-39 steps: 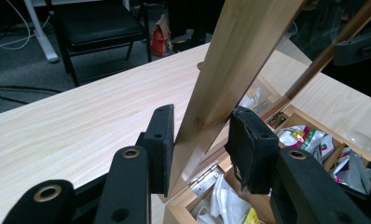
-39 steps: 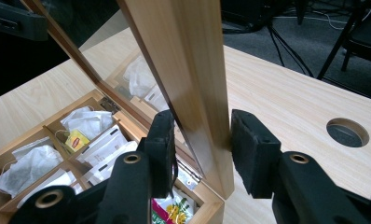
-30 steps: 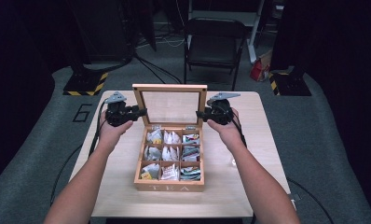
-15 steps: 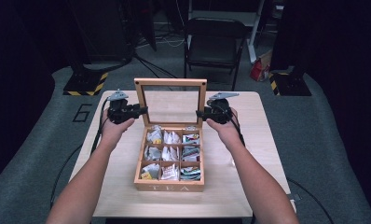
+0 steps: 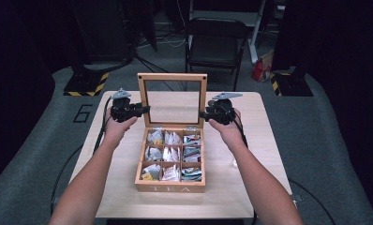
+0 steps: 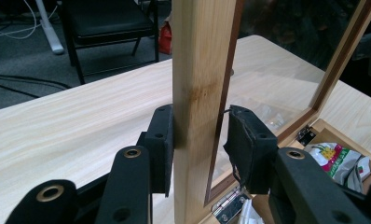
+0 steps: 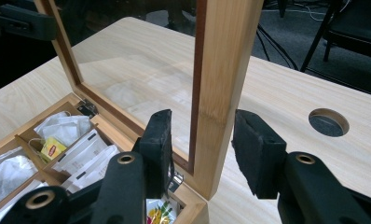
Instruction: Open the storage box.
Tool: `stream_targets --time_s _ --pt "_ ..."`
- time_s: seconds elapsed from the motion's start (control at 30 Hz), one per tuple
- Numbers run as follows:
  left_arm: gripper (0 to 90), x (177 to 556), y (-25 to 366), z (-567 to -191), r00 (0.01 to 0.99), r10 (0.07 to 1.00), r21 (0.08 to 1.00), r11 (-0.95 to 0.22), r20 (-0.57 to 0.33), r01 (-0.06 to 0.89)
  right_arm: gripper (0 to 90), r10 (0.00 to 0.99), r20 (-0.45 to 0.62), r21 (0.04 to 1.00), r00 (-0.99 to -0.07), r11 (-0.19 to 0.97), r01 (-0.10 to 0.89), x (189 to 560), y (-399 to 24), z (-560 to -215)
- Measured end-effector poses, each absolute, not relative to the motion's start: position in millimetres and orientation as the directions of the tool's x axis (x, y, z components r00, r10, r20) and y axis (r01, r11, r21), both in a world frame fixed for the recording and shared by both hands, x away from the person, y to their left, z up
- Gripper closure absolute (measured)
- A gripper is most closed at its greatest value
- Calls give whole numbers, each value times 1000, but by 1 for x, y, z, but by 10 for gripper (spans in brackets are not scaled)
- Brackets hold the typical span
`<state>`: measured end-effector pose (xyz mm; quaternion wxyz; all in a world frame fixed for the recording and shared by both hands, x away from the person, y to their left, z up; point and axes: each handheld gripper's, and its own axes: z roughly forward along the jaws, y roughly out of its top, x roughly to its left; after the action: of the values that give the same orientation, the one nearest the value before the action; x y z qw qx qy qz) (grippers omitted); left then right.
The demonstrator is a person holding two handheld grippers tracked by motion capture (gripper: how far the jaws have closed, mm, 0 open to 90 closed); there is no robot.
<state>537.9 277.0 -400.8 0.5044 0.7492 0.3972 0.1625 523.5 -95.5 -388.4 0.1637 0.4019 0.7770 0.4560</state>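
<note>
Left hand-held gripper [image 6: 200,149] clamps the upright glass-paned wooden lid [image 5: 172,78] at frame centre; right hand-held gripper [image 7: 202,149], jaws just opening, straddles its other post untouched. Wooden tea box [image 5: 170,187] stands open on the counter [image 5: 250,187]; letting go remains.

The wooden tea box [image 5: 170,187] sits mid-worktop with its glass-paned lid [image 5: 172,80] standing straight up, nine compartments stuffed with tea bags [image 5: 170,157].

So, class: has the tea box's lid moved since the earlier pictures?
Yes. The lid has swung further up: its top rail now stands higher above the far edge of the table than a second ago.
</note>
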Motion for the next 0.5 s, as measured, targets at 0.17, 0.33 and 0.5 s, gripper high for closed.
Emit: stream_targets --time_s 0.17,0.33,0.5 --pt "621 541 277 -401 629 762 878 -186 -155 441 567 768 108 836 -631 274 476 520 -95 -387" --pt "622 544 275 -399 625 766 865 -202 -152 459 561 760 87 836 -644 296 462 514 -92 -384" --pt "622 548 275 -400 620 769 862 -203 -153 464 560 746 65 833 -662 325 448 510 -90 -383"
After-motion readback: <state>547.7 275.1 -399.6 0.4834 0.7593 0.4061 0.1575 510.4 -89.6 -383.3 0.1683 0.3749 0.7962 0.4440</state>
